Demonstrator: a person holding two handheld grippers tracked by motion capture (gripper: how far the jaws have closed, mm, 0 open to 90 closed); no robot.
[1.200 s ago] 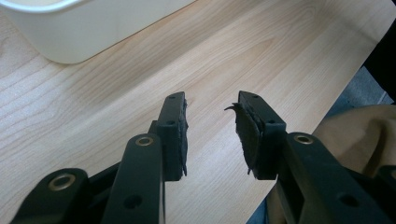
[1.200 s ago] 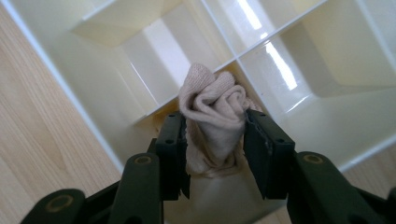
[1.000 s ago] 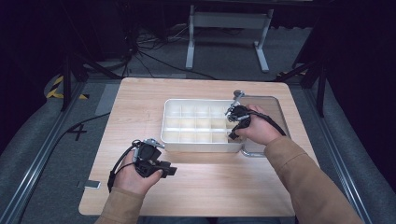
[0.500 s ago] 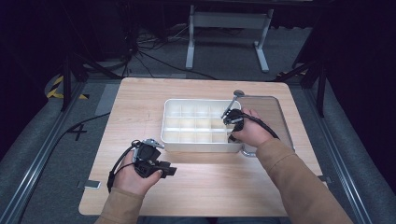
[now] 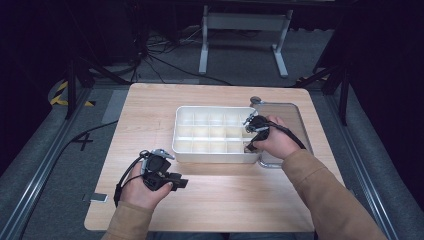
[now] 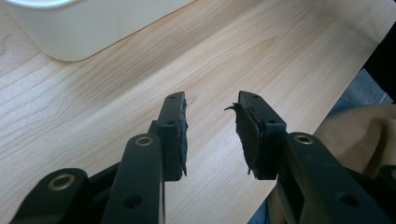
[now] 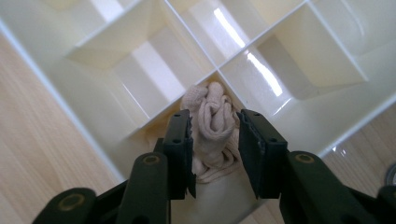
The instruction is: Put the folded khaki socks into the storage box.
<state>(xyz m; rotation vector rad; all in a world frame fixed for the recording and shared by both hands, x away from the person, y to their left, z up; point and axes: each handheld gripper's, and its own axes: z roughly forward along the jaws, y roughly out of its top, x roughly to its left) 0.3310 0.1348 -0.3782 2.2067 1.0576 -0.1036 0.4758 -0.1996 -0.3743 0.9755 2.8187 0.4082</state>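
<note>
A white box (image 5: 210, 150) split into several compartments stands mid-table. My right gripper (image 5: 248, 136) hangs over the box's near right corner, jaws pointing down into a compartment. In the right gripper view a rolled beige cloth (image 7: 210, 105) lies in that compartment (image 7: 70, 112) between the jaws of the right gripper (image 7: 215, 116). These jaws have just been opening and stand either side of the cloth without pressing it. My left gripper (image 5: 181, 183) rests low over the bare wood in front of the box's left corner (image 6: 84, 28). The left gripper (image 6: 210, 100) is open, with nothing between its pads.
A clear lid (image 5: 295, 120) lies flat against the box's right side, a small round part (image 5: 256, 100) at its far corner. A small flat item (image 5: 95, 198) sits at the table's near left edge. Bare wood (image 5: 150, 110) surrounds the box.
The right hand has shifted slightly at the box's near right corner. The left hand has kept still.
</note>
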